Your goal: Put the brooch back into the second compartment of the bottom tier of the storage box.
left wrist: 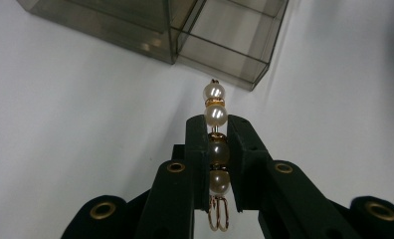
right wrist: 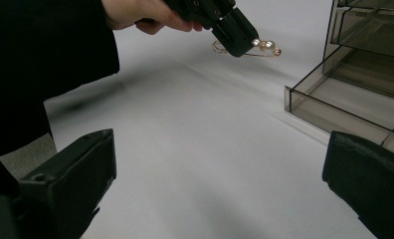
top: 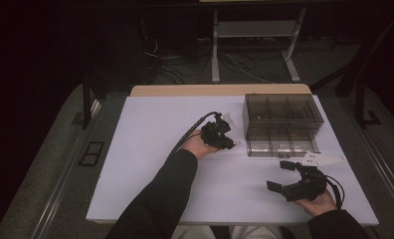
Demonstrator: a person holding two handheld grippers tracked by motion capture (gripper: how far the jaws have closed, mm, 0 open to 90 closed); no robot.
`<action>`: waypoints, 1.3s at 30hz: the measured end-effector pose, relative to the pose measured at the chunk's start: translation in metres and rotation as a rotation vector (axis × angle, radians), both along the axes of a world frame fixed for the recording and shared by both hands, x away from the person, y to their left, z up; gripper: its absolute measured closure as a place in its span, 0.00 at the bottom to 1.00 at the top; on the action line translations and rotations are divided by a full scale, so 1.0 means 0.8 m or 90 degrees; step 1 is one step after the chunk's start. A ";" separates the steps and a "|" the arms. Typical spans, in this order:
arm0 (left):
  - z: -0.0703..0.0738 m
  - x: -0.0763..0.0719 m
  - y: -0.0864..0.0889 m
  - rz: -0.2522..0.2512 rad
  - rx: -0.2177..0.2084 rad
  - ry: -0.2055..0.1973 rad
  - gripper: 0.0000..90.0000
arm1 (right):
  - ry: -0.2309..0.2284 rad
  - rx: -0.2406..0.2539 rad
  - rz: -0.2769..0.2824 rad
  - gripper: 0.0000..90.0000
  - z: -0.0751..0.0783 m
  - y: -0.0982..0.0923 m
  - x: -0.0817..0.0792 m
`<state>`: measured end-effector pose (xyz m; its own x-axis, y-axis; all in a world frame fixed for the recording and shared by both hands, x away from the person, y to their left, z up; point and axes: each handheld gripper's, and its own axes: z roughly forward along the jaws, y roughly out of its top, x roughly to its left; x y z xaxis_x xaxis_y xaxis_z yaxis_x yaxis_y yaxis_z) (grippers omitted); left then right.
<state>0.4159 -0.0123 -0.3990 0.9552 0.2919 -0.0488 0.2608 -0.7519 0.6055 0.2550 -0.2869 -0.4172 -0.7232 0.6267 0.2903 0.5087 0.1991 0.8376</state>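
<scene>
Left gripper view has the left gripper with jaws clamped on a pearl hairpin, lifted off the counter near the drawer box. Pickup looks done; stowing it remains. The right gripper waits, jaws spread wide.

the drawer box stands on the surface at its far right, one drawer pulled out toward the person. the left gripper, clamping the pearl pin, hangs just left of that drawer. the right gripper, jaws apart, sits in front of the box.
</scene>
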 end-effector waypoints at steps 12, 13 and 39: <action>0.022 -0.004 0.000 -0.017 -0.007 -0.008 0.88 | 0.001 0.000 0.000 0.00 0.000 0.000 0.000; 0.024 -0.004 0.000 -0.018 -0.007 -0.006 0.88 | 0.001 0.000 -0.001 0.00 0.000 0.000 0.000; 0.048 0.004 -0.047 -0.048 -0.038 -0.009 0.88 | -0.003 0.002 0.000 0.00 0.001 -0.002 -0.002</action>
